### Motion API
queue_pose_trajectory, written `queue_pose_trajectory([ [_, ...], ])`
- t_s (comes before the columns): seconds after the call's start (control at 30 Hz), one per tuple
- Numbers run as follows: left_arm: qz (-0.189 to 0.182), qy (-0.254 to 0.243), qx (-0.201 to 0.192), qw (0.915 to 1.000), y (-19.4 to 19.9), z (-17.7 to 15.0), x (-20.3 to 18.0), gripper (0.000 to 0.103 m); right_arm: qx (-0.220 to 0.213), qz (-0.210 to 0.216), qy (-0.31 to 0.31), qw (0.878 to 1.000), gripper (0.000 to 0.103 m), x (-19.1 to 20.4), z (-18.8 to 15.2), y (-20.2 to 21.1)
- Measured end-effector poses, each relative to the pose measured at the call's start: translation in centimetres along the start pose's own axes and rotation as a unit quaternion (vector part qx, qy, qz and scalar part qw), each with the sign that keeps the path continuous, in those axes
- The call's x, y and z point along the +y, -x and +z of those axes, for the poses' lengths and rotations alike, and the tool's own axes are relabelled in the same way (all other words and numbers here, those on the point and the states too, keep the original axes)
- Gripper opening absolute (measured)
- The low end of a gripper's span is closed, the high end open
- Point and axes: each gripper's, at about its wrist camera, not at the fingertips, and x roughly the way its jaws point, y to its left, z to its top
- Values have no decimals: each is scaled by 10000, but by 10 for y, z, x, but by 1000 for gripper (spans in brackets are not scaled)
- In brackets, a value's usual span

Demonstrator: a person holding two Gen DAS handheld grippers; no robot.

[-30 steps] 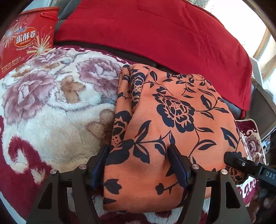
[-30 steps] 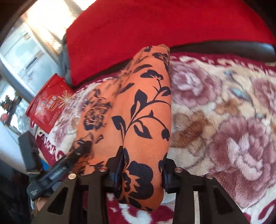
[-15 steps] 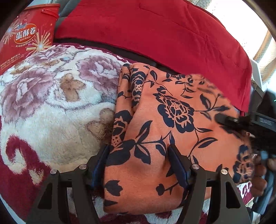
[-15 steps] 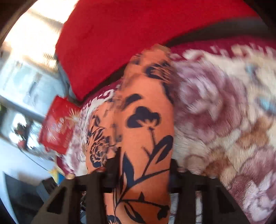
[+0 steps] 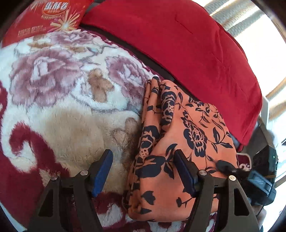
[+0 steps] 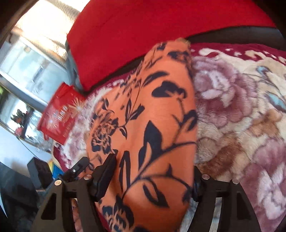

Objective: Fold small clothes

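Note:
An orange garment with a black flower print (image 5: 178, 153) lies folded on a plush floral blanket (image 5: 59, 100). My left gripper (image 5: 143, 171) is open; its right finger rests on the garment's near left part and its left finger is over the blanket. In the right wrist view the garment (image 6: 153, 128) fills the centre and bulges between the fingers of my right gripper (image 6: 152, 180), whose jaws stand wide around its near end. The right gripper also shows at the left view's right edge (image 5: 257, 176).
A red cushion (image 5: 178, 44) lies behind the blanket along the sofa back. A red snack box (image 5: 44, 16) stands at the far left, also in the right wrist view (image 6: 60, 114). Bright windows lie beyond.
My left gripper has shifted left, so its left finger is now off the garment and over the blanket. The right gripper's jaws have widened around the garment, and the right view swung.

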Motion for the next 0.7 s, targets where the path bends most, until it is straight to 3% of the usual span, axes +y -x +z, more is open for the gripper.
queue_pose_trajectory([
  [0.1,68,-196,-114,9997,6,-2,-6,72,-190,-120,387,9990,34,24,4,19],
  [0.17,-73,-306,-143,9994,15,-5,-12,72,-494,-133,460,9976,34,33,1,46],
  [0.27,-338,-519,-179,9979,29,-3,-21,72,-723,-175,175,9971,34,4,-9,85],
  [0.33,-639,-512,1,9966,22,-1,-31,82,-391,17,-178,9991,38,-28,-15,76],
  [0.4,-603,-613,265,9959,8,0,-45,82,-217,188,-604,9978,50,-52,-22,61],
  [0.47,-674,-923,685,9911,-12,1,-63,82,-344,581,-760,9948,53,-65,-29,61],
  [0.5,-713,-1011,794,9891,-20,2,-67,82,-465,717,-754,9935,60,-66,-29,64],
  [0.57,-633,-889,1005,9889,-35,4,-69,87,-665,859,-708,9916,72,-65,-26,68],
  [0.6,-680,-755,1244,9870,-45,4,-67,87,-680,837,-707,9917,73,-64,-22,65],
  [0.67,-795,-590,1527,9833,-57,0,-65,83,-443,797,-709,9933,73,-64,-14,47],
  [0.7,-914,-504,1604,9815,-61,0,-64,60,-209,776,-628,9948,58,-61,-9,34],
])
